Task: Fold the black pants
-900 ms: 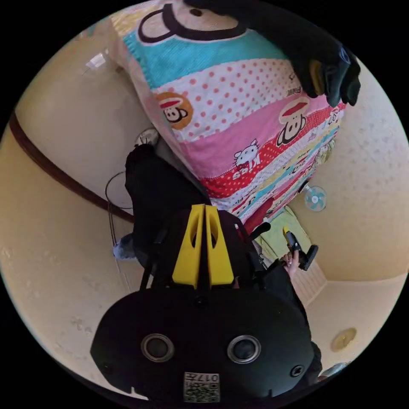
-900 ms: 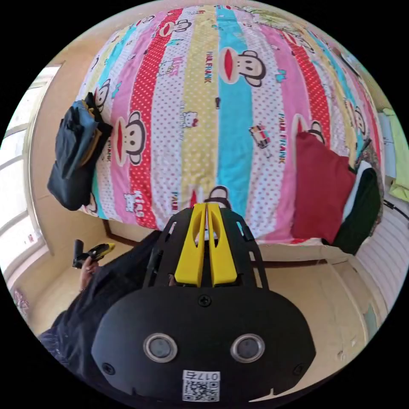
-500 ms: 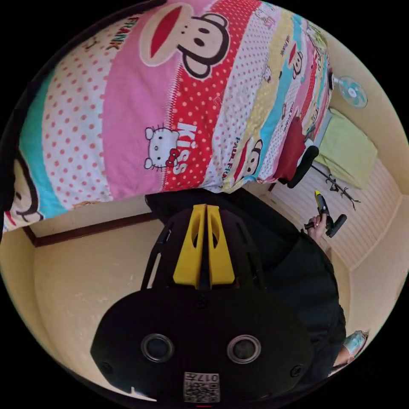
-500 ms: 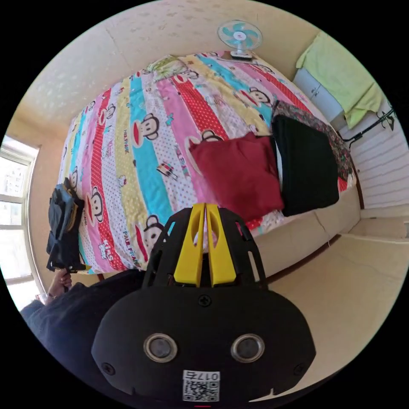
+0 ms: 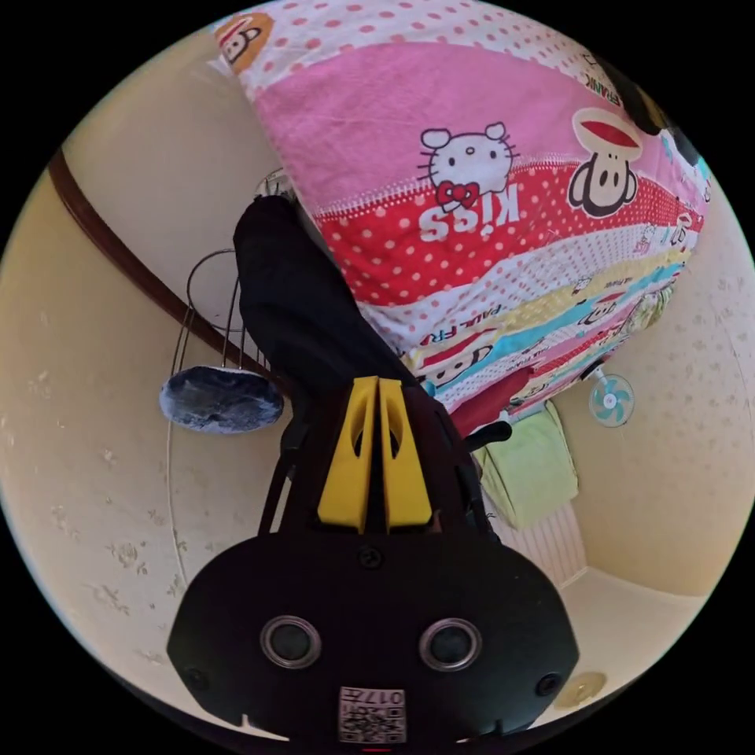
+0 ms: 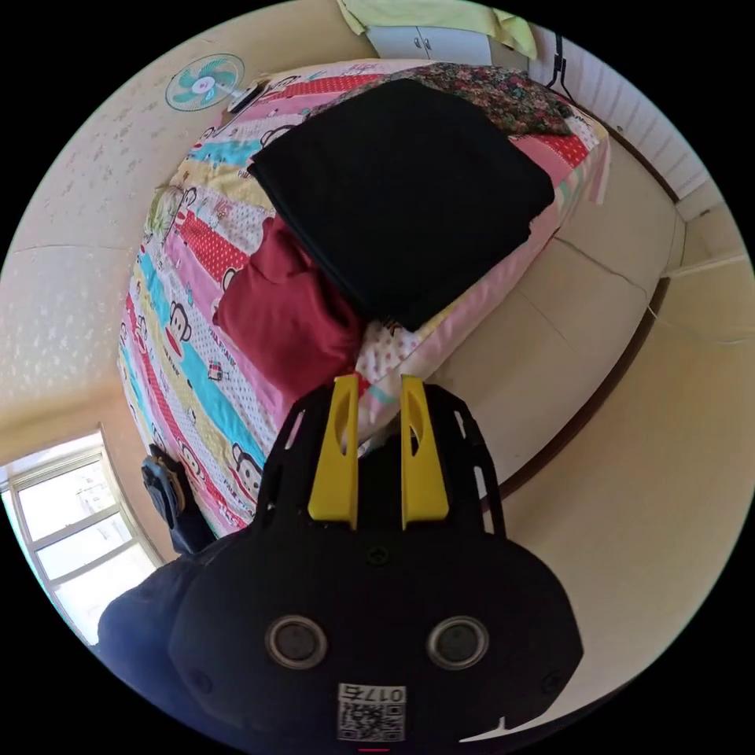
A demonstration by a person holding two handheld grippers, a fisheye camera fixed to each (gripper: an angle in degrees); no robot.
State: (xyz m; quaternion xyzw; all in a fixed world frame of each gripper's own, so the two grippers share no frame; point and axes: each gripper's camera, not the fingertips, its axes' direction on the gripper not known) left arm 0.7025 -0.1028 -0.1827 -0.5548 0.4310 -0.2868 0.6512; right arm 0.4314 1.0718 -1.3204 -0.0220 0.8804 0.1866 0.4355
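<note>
A folded black garment (image 6: 401, 197), seemingly the black pants, lies flat on the near corner of the bed (image 6: 503, 314). My right gripper (image 6: 379, 385) hovers just short of that corner, jaws apart and empty. Beside the black garment sits a folded red garment (image 6: 287, 314). In the left gripper view, my left gripper (image 5: 378, 384) is shut with nothing between its jaws, pointing along the bed's side. A person's dark-clothed leg (image 5: 299, 314) runs behind it. The red garment (image 5: 487, 399) shows small and far off.
A floral cloth (image 6: 495, 94) lies past the black garment. A dark bundle of clothes (image 6: 169, 503) sits at the bed's far edge near a window (image 6: 71, 550). A fan (image 6: 204, 82) stands by the wall. A blue-grey slipper (image 5: 220, 399) is over the pale floor (image 6: 668, 472).
My right gripper has opened, and its view has swung onto the bed corner with the black garment. The left view has rolled along the bed's side; its jaws stay shut.
</note>
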